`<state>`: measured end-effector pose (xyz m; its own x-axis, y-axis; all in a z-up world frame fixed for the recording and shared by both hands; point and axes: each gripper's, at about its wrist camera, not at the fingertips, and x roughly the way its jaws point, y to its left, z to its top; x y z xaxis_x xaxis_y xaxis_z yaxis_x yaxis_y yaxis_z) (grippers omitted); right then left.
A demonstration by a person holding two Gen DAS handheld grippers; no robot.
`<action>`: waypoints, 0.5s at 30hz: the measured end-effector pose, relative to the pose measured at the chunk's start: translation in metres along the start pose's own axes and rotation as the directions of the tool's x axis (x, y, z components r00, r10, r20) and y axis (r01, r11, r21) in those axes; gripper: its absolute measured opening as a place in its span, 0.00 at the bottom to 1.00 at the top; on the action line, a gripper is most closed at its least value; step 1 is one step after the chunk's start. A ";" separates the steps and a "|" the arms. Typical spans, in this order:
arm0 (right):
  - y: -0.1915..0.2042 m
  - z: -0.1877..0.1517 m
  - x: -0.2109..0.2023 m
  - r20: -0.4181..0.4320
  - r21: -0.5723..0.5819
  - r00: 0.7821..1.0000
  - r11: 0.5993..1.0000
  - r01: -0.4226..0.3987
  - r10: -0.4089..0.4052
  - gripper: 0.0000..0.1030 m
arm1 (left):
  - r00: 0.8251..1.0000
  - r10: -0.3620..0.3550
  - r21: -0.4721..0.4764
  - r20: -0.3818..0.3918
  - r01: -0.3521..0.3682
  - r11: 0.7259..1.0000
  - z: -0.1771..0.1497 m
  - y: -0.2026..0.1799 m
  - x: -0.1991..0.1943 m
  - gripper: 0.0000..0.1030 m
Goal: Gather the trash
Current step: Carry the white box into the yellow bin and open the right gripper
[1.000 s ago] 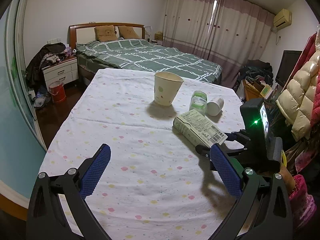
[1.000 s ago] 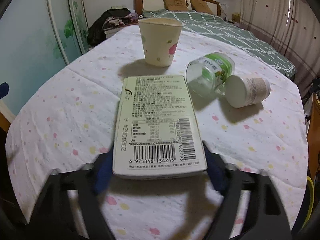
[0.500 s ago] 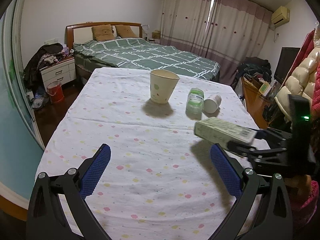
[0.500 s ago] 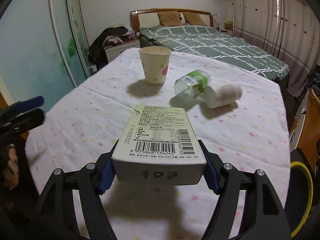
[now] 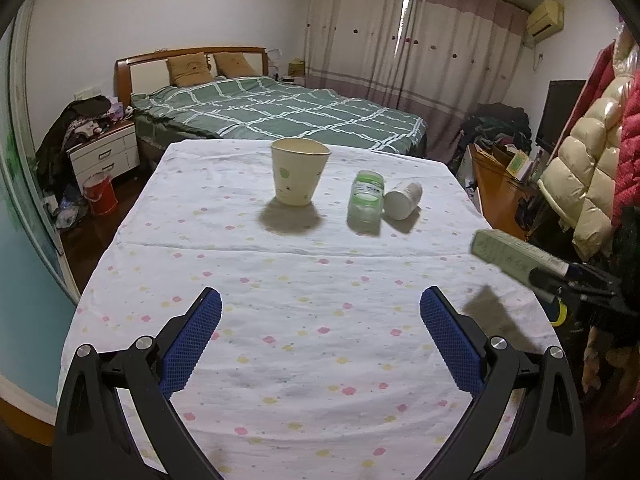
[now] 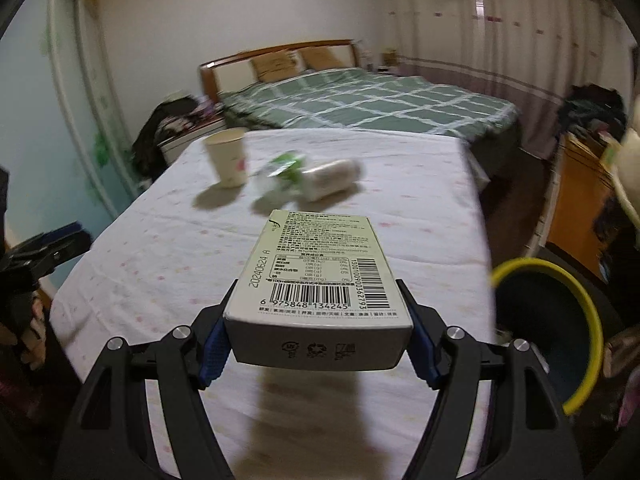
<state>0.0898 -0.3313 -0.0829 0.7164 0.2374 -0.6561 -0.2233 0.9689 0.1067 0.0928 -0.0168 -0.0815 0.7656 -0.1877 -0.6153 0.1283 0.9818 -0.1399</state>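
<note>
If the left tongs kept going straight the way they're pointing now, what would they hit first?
Most likely the bare tablecloth: the left tongs stand open and empty, angled down at it. The paper cup stands further along that line, though depth is hard to judge.

Matt printed cardboard carton (image 6: 320,280); paper cup (image 5: 298,176); clear glossy plastic bottle (image 5: 365,196); soft cotton-like cloth covering bench (image 5: 280,320).

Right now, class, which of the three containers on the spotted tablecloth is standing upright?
The cream paper cup stands upright, mouth open upward. The clear green-labelled bottle and the white jar beside it both lie on their sides.
</note>
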 end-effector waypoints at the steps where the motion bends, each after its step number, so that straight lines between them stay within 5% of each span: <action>1: -0.011 -0.002 -0.004 0.007 0.024 1.000 0.999 0.023 -0.023 0.67 | 1.000 -0.002 0.005 0.000 0.002 1.000 0.000 -0.001 0.000 0.95; 15: -0.139 -0.034 -0.007 -0.048 0.248 0.956 0.924 0.292 -0.290 0.67 | 0.999 -0.035 0.085 -0.023 0.036 0.996 0.010 -0.040 0.011 0.95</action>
<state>0.0936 -0.4701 -0.1191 0.7179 -0.0571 -0.6938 0.1671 0.9816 0.0921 0.1019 -0.0576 -0.0750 0.7463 -0.2221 -0.6275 0.2088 0.9732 -0.0961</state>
